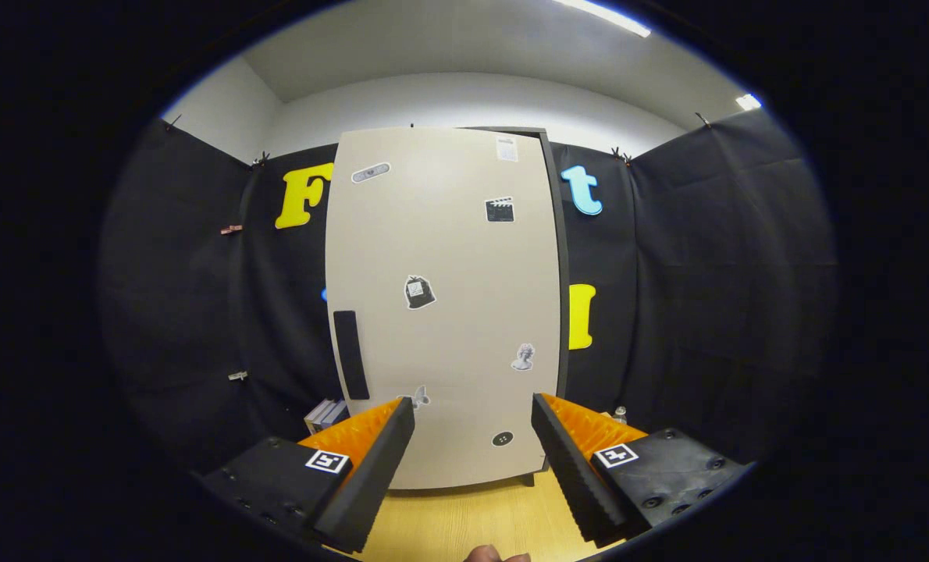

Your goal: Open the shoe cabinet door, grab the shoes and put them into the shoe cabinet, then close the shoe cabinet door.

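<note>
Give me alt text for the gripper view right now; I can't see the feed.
A closed beige shoe cabinet door, dotted with small stickers and with a dark vertical handle near its left edge, stands ahead of the open gripper, which holds nothing. Light wooden floor lies below, black cloth walls behind.

No words or numbers can be read. The tall beige shoe cabinet door (445, 304) carries small stickers, seemingly picture-only. Each finger block of the gripper (472, 437) bears a square black-and-white coded marker (328, 460).
</note>
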Demonstrator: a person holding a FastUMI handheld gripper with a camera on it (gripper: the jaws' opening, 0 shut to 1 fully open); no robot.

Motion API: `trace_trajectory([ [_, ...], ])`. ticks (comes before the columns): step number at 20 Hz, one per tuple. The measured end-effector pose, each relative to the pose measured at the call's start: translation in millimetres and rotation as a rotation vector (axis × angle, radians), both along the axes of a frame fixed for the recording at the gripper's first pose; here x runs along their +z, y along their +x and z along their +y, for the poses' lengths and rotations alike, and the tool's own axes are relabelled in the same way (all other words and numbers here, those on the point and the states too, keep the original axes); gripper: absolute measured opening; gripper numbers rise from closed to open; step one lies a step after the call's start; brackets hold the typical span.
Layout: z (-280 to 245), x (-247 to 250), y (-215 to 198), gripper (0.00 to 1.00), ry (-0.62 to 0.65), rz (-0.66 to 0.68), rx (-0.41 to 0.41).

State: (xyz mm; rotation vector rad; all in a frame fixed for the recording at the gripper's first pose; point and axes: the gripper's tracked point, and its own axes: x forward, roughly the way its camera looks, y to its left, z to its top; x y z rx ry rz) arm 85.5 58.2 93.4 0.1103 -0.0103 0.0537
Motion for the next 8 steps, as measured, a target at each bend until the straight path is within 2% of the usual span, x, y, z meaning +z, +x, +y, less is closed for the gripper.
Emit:
trace_trajectory([
  [8, -6.4, -4.2, -0.6, 0.98, -0.007, 0.006, -0.014],
])
